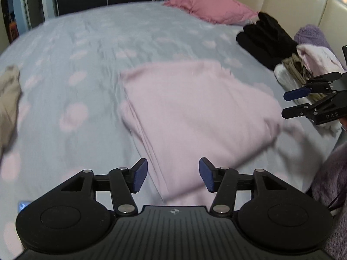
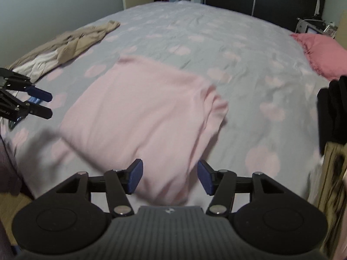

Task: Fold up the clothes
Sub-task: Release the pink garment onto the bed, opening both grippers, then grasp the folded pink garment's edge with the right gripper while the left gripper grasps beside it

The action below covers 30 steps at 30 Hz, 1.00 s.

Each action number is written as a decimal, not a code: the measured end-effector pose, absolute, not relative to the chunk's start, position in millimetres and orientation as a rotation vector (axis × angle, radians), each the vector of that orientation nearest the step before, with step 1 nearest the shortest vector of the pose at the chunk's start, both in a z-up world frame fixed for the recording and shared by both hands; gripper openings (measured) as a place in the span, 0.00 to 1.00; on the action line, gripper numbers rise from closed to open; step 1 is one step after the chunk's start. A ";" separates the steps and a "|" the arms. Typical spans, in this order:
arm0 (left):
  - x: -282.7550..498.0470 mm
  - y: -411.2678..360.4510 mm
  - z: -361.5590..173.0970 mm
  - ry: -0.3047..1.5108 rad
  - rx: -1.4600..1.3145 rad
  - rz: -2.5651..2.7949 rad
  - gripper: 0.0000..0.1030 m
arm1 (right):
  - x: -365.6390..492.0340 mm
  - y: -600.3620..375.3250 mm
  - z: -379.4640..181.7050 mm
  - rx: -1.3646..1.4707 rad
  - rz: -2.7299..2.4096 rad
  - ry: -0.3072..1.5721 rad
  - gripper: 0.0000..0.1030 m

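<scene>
We hover both grippers over pink garment (image 1: 195, 108), folded flat mid-bed (image 1: 86, 43). Left gripper (image 1: 172, 174) fingers apart, empty. Right gripper (image 2: 170, 176) fingers apart, empty. Fold looks released; beige garment (image 2: 71, 41) likely next, waiting unfolded nearby.

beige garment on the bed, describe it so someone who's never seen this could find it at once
Start from the bed with its grey, pink-spotted cover. Left of the folded pink garment in the right wrist view, near the bed's edge, lies the beige garment. It alone is crumpled and unfolded, with white fabric showing at one end.
</scene>
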State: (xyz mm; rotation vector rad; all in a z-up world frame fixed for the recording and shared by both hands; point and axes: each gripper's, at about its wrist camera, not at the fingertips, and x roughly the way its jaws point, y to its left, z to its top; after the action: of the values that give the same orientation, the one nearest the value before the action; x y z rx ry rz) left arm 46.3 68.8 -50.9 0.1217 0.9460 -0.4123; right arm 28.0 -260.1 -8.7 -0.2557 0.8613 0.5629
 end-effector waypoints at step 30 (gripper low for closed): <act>45.8 69.6 -100.6 1.082 0.219 -0.357 0.09 | 23.0 -253.4 -69.7 -0.498 0.572 1.011 0.05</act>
State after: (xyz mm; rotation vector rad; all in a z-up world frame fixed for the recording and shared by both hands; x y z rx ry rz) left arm 45.8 69.6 -100.6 0.2188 1.0818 -0.3571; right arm 23.0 -253.4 -69.7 -0.4981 1.0112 0.5716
